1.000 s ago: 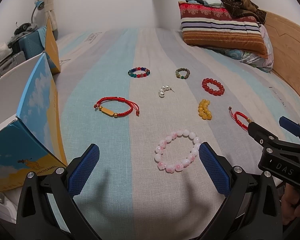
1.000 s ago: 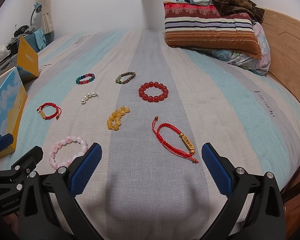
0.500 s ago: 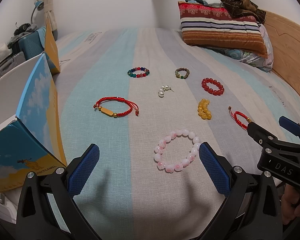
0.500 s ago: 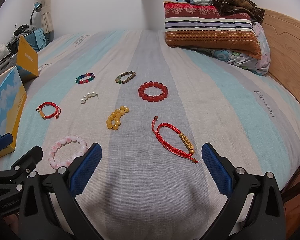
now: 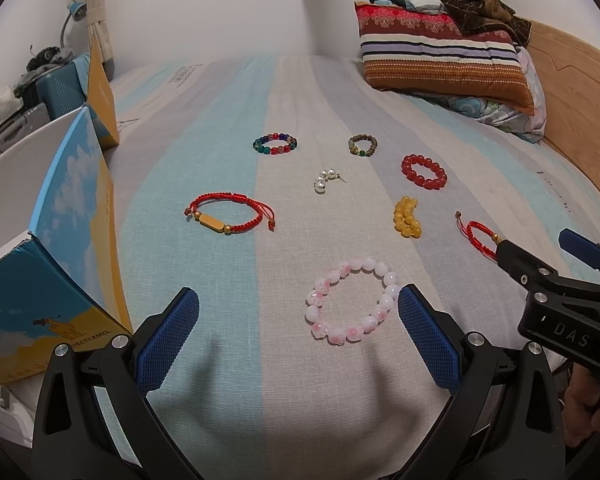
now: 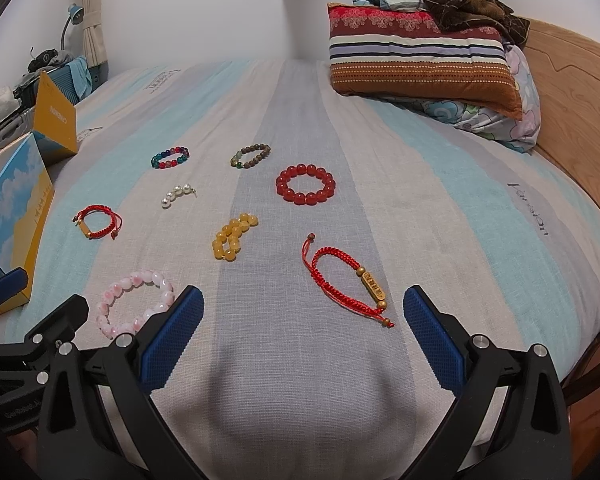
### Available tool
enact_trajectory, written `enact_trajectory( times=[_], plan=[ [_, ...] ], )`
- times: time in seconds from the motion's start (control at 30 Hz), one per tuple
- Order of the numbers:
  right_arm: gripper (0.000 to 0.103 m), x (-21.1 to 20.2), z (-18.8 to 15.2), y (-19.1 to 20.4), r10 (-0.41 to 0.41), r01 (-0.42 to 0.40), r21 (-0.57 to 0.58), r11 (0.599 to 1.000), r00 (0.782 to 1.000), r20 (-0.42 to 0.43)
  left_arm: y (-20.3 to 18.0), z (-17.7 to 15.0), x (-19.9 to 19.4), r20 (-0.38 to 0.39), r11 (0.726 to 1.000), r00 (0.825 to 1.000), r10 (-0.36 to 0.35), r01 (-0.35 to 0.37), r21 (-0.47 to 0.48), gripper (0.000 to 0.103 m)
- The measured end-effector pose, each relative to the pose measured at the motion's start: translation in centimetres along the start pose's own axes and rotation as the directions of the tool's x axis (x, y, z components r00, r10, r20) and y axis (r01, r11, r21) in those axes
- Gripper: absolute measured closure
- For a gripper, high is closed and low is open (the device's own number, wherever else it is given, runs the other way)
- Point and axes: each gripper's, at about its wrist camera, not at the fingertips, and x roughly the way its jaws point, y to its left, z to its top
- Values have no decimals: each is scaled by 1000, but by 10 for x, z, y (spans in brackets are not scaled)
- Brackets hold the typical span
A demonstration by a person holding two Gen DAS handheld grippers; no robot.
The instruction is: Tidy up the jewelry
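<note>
Both grippers hung over the near edge of a striped bedsheet [image 6: 340, 128], neither holding anything. The left gripper [image 5: 298, 332] had its blue-padded fingers spread wide, and the pink-and-white bead bracelet [image 5: 350, 300] lay on the sheet between them, close to the right-hand pad (whether it touched that pad could not be told). The right gripper [image 6: 302, 334] was spread just as wide, with a red cord bracelet bearing a gold bar [image 6: 348, 284] lying stretched out on the sheet just ahead of its gap.

The rest of the jewelry lay scattered farther up the bed, each piece apart from the others. A second red cord bracelet with a gold bar [image 5: 230, 214] sat toward the left, near an open blue-and-yellow cardboard box [image 5: 48, 280] at the bed's edge. A bunched yellow bead bracelet [image 6: 234, 236] lay in the middle, with a short string of pearls [image 6: 178, 195] to its upper left. Beyond those sat a red bead bracelet [image 6: 305, 184], a brown bead bracelet [image 6: 250, 155] and a multicolored bead bracelet [image 6: 170, 157]. A striped pillow [image 6: 420, 64] rested at the far right against the wooden headboard [image 6: 572, 92].
</note>
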Motion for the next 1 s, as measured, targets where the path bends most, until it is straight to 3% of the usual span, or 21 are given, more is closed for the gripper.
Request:
enact_trajectory(
  times=[0.4, 0.6, 0.73, 1.0],
  plan=[
    [7, 18, 55, -14, 5, -5, 24, 1000, 1000, -21, 11, 51, 22, -41, 998, 999, -11, 8, -61, 6],
    [7, 67, 90, -13, 20, -19, 14, 1000, 996, -82, 23, 87, 55, -73, 996, 996, 45, -50, -67, 6],
    [7, 113, 109, -11, 26, -25, 10, 1000, 990, -137, 39, 104, 83, -111, 994, 993, 38, -49, -98, 6],
    [8, 182, 111, -12, 40, -37, 17, 999, 969, -243, 49, 90, 132, -204, 993, 978, 46, -67, -98, 6]
  ],
)
